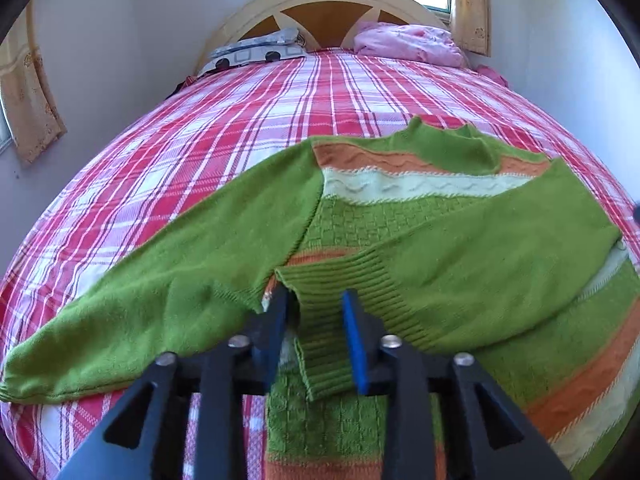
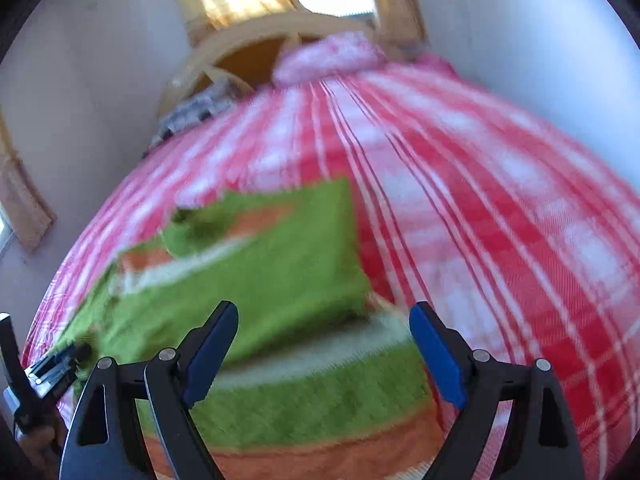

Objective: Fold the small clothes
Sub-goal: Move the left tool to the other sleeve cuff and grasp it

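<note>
A green knit sweater [image 1: 400, 216] with orange and cream stripes lies flat on the red plaid bed sheet [image 1: 200, 152]. One sleeve is folded across its body, and that sleeve's ribbed cuff [image 1: 324, 320] lies between the fingers of my left gripper [image 1: 316, 294]. The jaws stand apart around the cuff and do not pinch it. The other sleeve [image 1: 140, 308] stretches out to the left. In the blurred right wrist view, my right gripper [image 2: 323, 307] hangs wide open and holds nothing, over the sweater [image 2: 280, 264] near its right edge. The left gripper [image 2: 60, 364] shows at the lower left there.
A pink pillow [image 1: 408, 42] and a grey patterned pillow [image 1: 256, 50] lie against the wooden headboard [image 1: 328, 8] at the far end of the bed. White walls close in on both sides. Bare plaid sheet [image 2: 500, 220] lies right of the sweater.
</note>
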Action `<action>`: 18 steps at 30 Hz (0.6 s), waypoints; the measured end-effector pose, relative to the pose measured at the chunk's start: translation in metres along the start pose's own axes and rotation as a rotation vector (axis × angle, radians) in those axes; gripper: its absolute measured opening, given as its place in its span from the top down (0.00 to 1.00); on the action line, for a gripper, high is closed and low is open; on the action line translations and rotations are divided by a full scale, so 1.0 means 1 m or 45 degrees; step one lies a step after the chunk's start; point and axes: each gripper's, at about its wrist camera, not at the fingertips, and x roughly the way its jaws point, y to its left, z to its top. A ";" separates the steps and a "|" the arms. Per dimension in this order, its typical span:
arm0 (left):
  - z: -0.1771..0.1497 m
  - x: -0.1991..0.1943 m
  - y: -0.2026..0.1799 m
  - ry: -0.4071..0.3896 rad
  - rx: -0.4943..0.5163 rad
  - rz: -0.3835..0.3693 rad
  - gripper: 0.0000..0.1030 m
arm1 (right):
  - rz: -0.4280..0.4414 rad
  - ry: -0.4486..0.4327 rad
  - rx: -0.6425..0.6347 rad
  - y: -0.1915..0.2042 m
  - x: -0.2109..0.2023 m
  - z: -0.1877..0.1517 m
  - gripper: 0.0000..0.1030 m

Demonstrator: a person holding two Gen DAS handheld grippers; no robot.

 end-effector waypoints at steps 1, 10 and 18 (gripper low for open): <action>-0.001 0.000 0.001 0.001 -0.003 -0.001 0.60 | 0.082 -0.016 -0.069 0.014 0.002 0.004 0.14; -0.011 -0.017 0.024 -0.043 -0.068 0.028 0.27 | -0.136 0.279 -0.394 0.038 0.064 -0.010 0.14; -0.042 -0.057 0.098 -0.096 -0.216 0.196 0.20 | 0.141 0.231 -0.629 0.161 0.044 -0.022 0.14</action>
